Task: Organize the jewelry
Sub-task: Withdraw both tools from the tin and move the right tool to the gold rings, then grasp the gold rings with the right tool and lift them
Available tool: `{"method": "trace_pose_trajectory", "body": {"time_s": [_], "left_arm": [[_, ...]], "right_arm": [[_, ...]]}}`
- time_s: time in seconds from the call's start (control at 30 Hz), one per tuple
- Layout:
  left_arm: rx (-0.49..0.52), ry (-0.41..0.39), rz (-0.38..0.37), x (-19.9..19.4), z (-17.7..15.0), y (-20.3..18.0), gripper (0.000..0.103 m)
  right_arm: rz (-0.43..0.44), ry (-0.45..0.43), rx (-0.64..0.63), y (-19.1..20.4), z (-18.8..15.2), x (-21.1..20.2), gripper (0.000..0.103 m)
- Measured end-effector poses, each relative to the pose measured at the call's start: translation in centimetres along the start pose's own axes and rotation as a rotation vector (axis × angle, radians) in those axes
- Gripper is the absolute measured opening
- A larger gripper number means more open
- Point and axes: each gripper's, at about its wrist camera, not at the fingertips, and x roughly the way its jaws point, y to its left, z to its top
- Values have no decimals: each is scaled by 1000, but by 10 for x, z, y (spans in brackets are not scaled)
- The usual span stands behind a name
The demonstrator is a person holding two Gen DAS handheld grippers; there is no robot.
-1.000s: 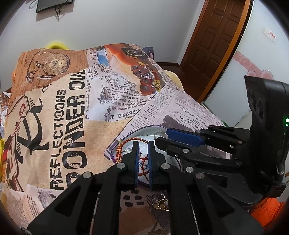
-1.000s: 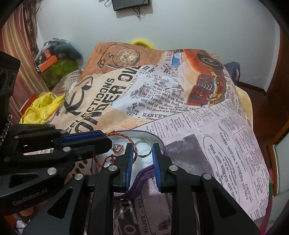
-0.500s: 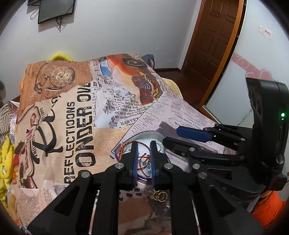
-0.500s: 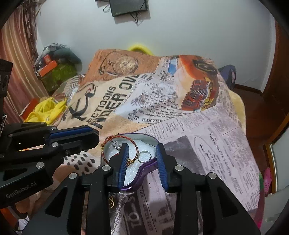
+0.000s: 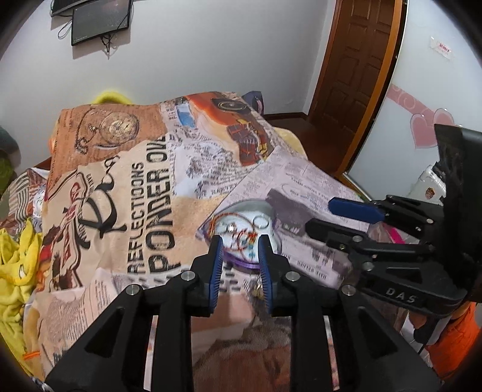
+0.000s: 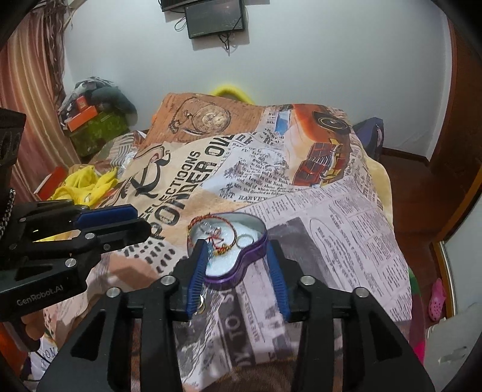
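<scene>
Your left gripper (image 5: 239,241) is spread, empty, above the bedspread (image 6: 316,211). Between both grippers sits the purple heart tin (image 6: 238,271) holding a red bangle (image 6: 211,218) and silver ring (image 6: 244,241). Your right gripper (image 6: 238,250) gapes wide, empty.

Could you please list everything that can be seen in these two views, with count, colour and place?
heart-shaped tin: one, purple rim, pale inside, on the bedspread.
red cord bracelet: one, in the tin.
silver ring: one, in the tin.
gold rings: small cluster, on the bedspread before the tin.
bedspread: one, newspaper print, over the bed.
yellow cloth: one, far left of the bed.
screen: one, black, on the wall.
door: one, brown wood, right.
left gripper: black, blue pads, open.
right gripper: black, blue pads, open.
</scene>
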Motion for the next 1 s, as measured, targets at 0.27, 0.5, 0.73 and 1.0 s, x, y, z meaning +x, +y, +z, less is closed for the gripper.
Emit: {"method": "trace_pose_trajectory", "body": {"time_s": [0.27, 0.5, 0.73, 1.0], "left_arm": [[-17, 57, 18, 0, -30, 9, 23], [-38, 103, 18, 9, -50, 16, 23], [-58, 132, 2, 18, -59, 22, 23], [-71, 150, -13, 27, -62, 24, 23]], "right_arm": [[17, 70, -1, 8, -22, 13, 38], [34, 157, -26, 23, -43, 38, 38], [42, 215, -65, 34, -52, 57, 38], [29, 188, -130, 43, -55, 60, 17]]}}
